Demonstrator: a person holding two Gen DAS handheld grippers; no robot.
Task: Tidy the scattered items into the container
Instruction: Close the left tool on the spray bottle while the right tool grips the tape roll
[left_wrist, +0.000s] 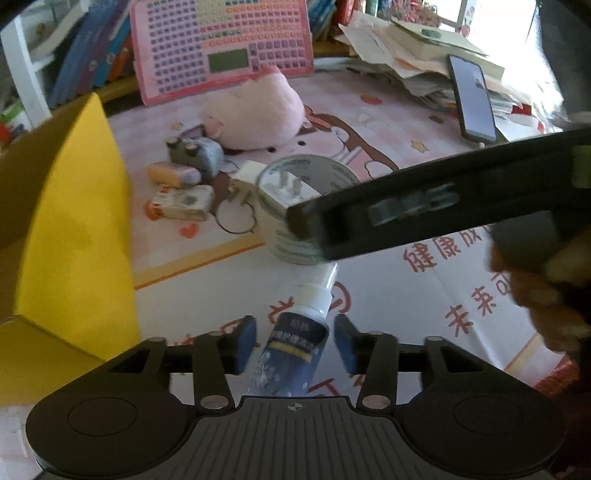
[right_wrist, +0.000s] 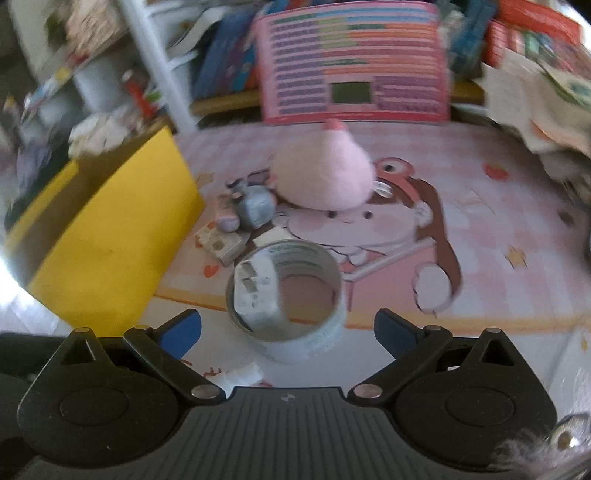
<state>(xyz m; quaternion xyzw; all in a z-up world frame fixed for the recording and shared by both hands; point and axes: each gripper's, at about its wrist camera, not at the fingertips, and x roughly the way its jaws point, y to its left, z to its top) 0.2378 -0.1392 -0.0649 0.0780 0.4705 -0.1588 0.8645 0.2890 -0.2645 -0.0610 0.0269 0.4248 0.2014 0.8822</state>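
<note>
A small spray bottle (left_wrist: 297, 339) with a dark blue label and white cap lies on the table mat between the blue pads of my left gripper (left_wrist: 295, 343). A thin gap shows on each side of it, so the jaws are open. A roll of clear tape (left_wrist: 295, 206) (right_wrist: 288, 295) stands on its edge just beyond the bottle. My right gripper (right_wrist: 290, 332) is open wide, its pads either side of the roll's near end without touching it. In the left wrist view the right gripper's body (left_wrist: 443, 199) crosses over the roll. The yellow box (left_wrist: 74, 221) (right_wrist: 110, 240) stands at the left.
A pink plush toy (left_wrist: 255, 114) (right_wrist: 321, 173), a grey toy (left_wrist: 195, 153), two small packets (left_wrist: 184, 201) and a key ring (left_wrist: 236, 218) lie beside the box. A phone (left_wrist: 472, 99) leans on a paper stack at the back right. A pink keyboard board (right_wrist: 351, 66) stands behind.
</note>
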